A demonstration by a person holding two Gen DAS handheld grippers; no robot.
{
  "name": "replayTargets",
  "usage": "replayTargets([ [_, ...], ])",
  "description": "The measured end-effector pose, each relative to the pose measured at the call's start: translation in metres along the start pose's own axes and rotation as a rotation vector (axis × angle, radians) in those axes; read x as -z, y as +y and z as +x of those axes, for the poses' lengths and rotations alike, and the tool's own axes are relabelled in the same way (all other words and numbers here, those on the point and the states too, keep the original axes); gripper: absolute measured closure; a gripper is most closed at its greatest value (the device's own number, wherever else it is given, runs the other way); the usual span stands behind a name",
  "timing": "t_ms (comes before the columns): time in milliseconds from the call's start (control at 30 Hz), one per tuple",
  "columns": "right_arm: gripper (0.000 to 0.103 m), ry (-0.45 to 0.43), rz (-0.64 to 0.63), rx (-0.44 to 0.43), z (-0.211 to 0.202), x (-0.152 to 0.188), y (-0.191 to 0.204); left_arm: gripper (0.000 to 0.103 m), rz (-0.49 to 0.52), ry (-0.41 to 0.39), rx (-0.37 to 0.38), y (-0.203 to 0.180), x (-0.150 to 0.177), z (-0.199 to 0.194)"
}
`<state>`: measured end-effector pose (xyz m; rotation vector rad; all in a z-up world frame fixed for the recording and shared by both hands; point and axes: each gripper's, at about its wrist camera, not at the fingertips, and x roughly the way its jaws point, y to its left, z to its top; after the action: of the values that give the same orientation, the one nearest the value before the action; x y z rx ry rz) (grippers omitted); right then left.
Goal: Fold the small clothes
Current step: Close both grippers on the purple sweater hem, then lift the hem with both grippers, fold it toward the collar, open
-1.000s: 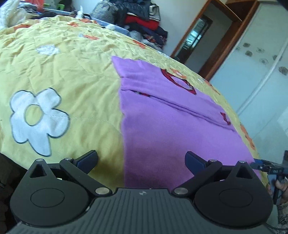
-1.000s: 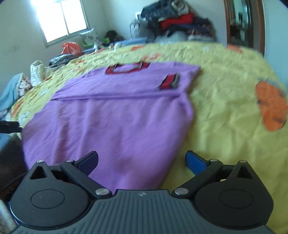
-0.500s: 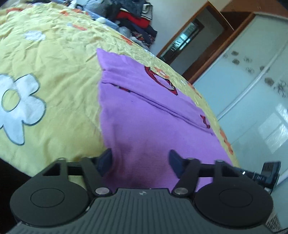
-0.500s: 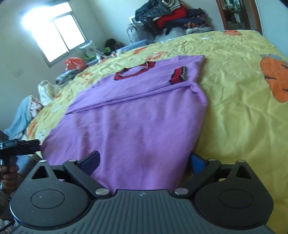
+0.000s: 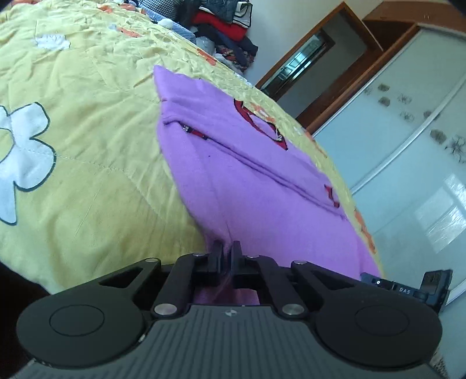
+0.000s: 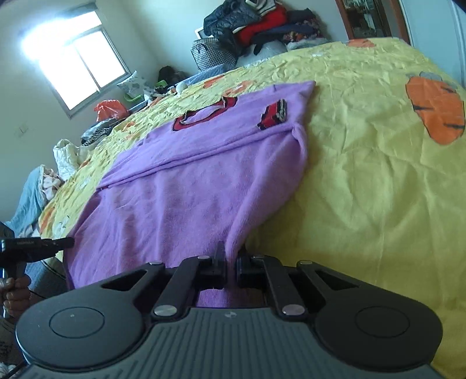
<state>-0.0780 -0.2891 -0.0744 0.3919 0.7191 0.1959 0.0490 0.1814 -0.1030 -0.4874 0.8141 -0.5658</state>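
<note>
A purple shirt (image 5: 262,186) with a red collar and red cuffs lies flat on the yellow bedspread (image 5: 87,145), its sleeves folded across the chest. My left gripper (image 5: 226,250) is shut on the shirt's near hem at its left corner. In the right wrist view the same shirt (image 6: 180,186) runs away from me, and my right gripper (image 6: 230,253) is shut on the hem at its right corner. The cloth bunches into a ridge at each grip. The other gripper (image 6: 35,246) shows at the left edge of the right wrist view.
The bedspread (image 6: 378,175) has white flower and orange carrot patches. A pile of clothes (image 6: 256,26) and a checked bag (image 6: 212,55) sit at the far end. Loose clothes and bags (image 6: 67,154) lie along the window side. A wardrobe with glass doors (image 5: 407,145) stands beside the bed.
Both grippers moved onto the shirt's near hem and shut on it, from wide open a second ago. The hem corners are now pinched and bunched.
</note>
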Motion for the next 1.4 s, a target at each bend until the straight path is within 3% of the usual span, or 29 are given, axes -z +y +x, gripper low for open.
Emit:
replayTargets([
  [233, 0.098, -0.101, -0.046, -0.022, -0.007, -0.03, 0.009, 0.1, -0.037, -0.111, 0.078, 0.003, -0.022, -0.009],
  [467, 0.098, -0.177, -0.107, -0.017, 0.0, -0.07, 0.016, 0.103, -0.022, -0.145, 0.076, 0.0, -0.061, 0.012],
  [633, 0.098, -0.22, -0.114, 0.006, 0.009, -0.096, 0.009, 0.103, -0.072, -0.212, 0.092, 0.012, -0.103, 0.021],
  [733, 0.098, -0.201, -0.125, 0.053, 0.023, -0.105, 0.0, 0.103, -0.085, -0.183, 0.089, 0.018, -0.116, 0.023],
  [800, 0.098, -0.141, -0.115, 0.068, 0.035, -0.101, -0.01, 0.102, -0.037, -0.145, 0.032, 0.012, -0.109, 0.016],
  [833, 0.098, -0.096, -0.115, 0.057, 0.04, -0.097, -0.015, 0.089, -0.009, -0.118, 0.023, 0.01, -0.1, 0.011],
  [867, 0.097, -0.087, -0.111, 0.06, 0.041, -0.091, -0.018, 0.063, 0.007, -0.102, 0.022, 0.01, -0.089, 0.005],
  [900, 0.095, -0.081, -0.102, 0.054, 0.04, -0.085, -0.02, 0.047, 0.012, -0.084, 0.014, 0.011, -0.077, -0.001],
  [933, 0.092, -0.07, -0.093, 0.038, 0.04, -0.08, -0.023, 0.018, 0.015, -0.08, 0.005, 0.012, -0.064, -0.008],
  [967, 0.09, -0.07, -0.077, 0.03, 0.038, -0.075, -0.025, 0.012, 0.017, -0.093, 0.004, 0.013, -0.052, -0.015],
  [1067, 0.064, -0.064, -0.001, -0.027, 0.031, -0.063, -0.033, 0.013, -0.015, -0.077, 0.031, 0.017, -0.023, -0.025],
  [1100, 0.037, -0.059, 0.02, -0.056, 0.029, -0.059, -0.034, 0.013, -0.027, -0.072, 0.044, 0.017, -0.016, -0.025],
  [1133, 0.018, -0.057, 0.03, -0.091, 0.026, -0.055, -0.034, 0.013, -0.028, -0.066, 0.054, 0.016, -0.009, -0.023],
  [1200, 0.009, -0.053, 0.026, -0.117, 0.021, -0.048, -0.028, 0.013, -0.002, -0.095, 0.038, 0.009, -0.001, -0.019],
  [1233, 0.009, -0.04, 0.012, -0.088, 0.021, -0.047, -0.022, 0.016, 0.006, -0.097, 0.039, 0.006, 0.0, -0.016],
  [1333, 0.012, 0.0, -0.03, -0.056, 0.021, -0.036, -0.014, 0.095, -0.033, -0.009, 0.071, 0.003, -0.003, 0.006],
  [1367, 0.022, -0.001, -0.053, -0.056, 0.021, -0.033, -0.01, 0.099, -0.031, 0.009, 0.062, 0.002, -0.003, 0.013],
  [1400, 0.074, 0.007, -0.078, -0.042, 0.022, -0.032, -0.005, 0.099, -0.02, 0.017, 0.073, 0.001, -0.003, 0.018],
])
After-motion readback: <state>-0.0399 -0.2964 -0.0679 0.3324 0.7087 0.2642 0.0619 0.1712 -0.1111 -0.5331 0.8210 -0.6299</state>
